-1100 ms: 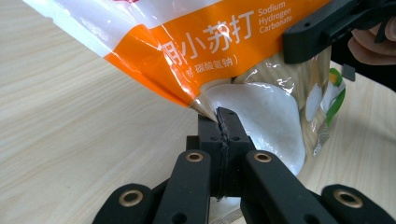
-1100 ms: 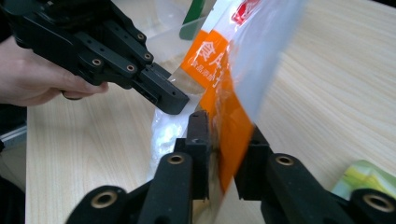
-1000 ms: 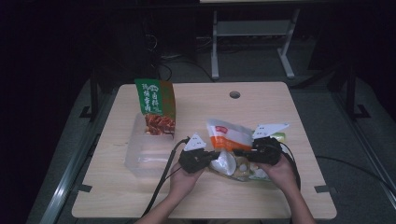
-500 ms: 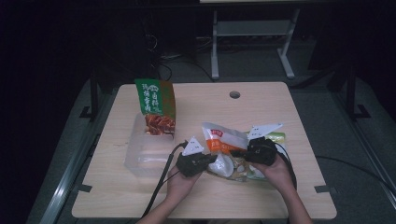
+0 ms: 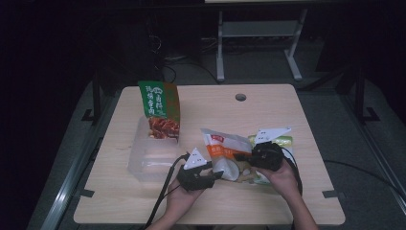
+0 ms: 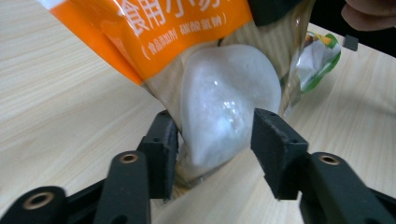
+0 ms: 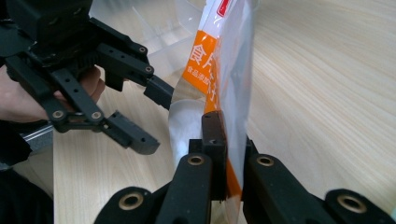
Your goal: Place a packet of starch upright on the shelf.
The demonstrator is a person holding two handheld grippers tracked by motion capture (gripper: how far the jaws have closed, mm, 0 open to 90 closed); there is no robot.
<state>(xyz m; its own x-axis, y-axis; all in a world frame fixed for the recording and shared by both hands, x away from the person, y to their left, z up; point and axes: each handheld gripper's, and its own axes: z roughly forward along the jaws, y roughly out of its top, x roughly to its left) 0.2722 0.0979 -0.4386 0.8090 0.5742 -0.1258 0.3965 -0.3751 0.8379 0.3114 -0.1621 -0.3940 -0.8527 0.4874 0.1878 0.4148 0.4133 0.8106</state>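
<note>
An orange-and-white snack bag (image 5: 224,147) stands on edge near the table's front, with a white lump bulging in its clear lower part (image 6: 224,93). My right gripper (image 5: 245,160) is shut on the bag's side edge (image 7: 224,70), and its jaws pinch the film (image 7: 231,154). My left gripper (image 5: 213,175) sits at the bag's lower end. Its jaws have just been opening and now stand apart on either side of the white bulge (image 6: 215,140). In the right gripper view the left gripper (image 7: 149,116) is spread open beside the bag.
A clear plastic box (image 5: 148,160) lies left of the hands, with a tall green snack bag (image 5: 160,112) standing in its far end. A green-and-white packet (image 5: 282,141) lies on the wooden table (image 5: 268,105) behind my right gripper. The table has a round cable hole (image 5: 240,97).
My left gripper has let go of the bag's lower end, its jaws spreading, and has drawn back a little toward the person. The right gripper stays clamped in place.
</note>
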